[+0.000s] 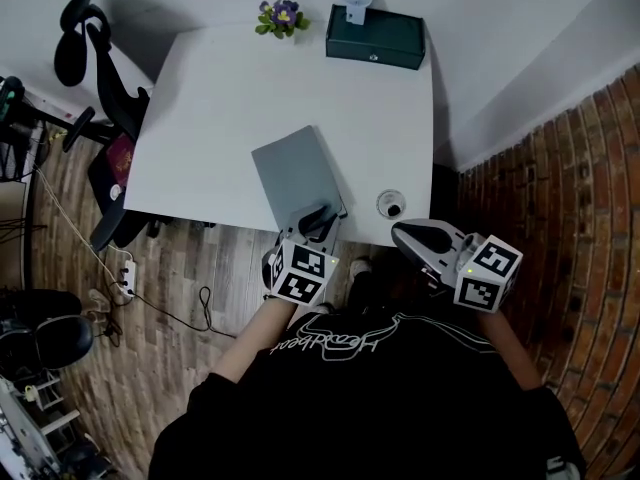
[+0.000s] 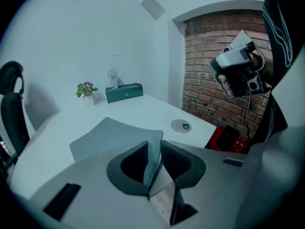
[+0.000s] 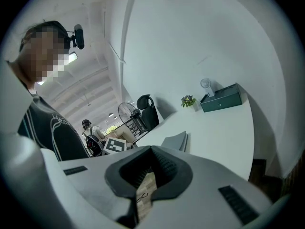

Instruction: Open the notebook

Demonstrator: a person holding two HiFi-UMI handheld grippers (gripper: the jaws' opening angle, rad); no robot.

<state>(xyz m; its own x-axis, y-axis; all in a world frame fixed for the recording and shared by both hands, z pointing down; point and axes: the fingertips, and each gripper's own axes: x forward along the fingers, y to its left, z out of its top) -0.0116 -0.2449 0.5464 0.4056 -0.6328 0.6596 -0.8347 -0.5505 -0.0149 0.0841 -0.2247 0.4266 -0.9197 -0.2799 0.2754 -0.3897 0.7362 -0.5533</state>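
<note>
A grey notebook (image 1: 295, 168) lies near the front edge of the white table (image 1: 220, 98). My left gripper (image 1: 318, 218) is at its near corner, shut on the cover. In the left gripper view the thin grey cover (image 2: 109, 133) curves up off the table and its corner sits pinched between the two dark pads of the left gripper (image 2: 153, 149). My right gripper (image 1: 405, 233) hovers off the table's front right corner, shut and holding nothing. In the right gripper view its jaws (image 3: 153, 150) meet, and the notebook (image 3: 176, 141) lies beyond with its cover slightly raised.
A dark green box (image 1: 375, 36) with a small fan (image 1: 356, 3) stands at the table's far edge, beside a potted flower (image 1: 280, 16). A round cable grommet (image 1: 390, 205) sits right of the notebook. An office chair (image 1: 100, 78) is at left, a brick wall (image 1: 560, 188) at right.
</note>
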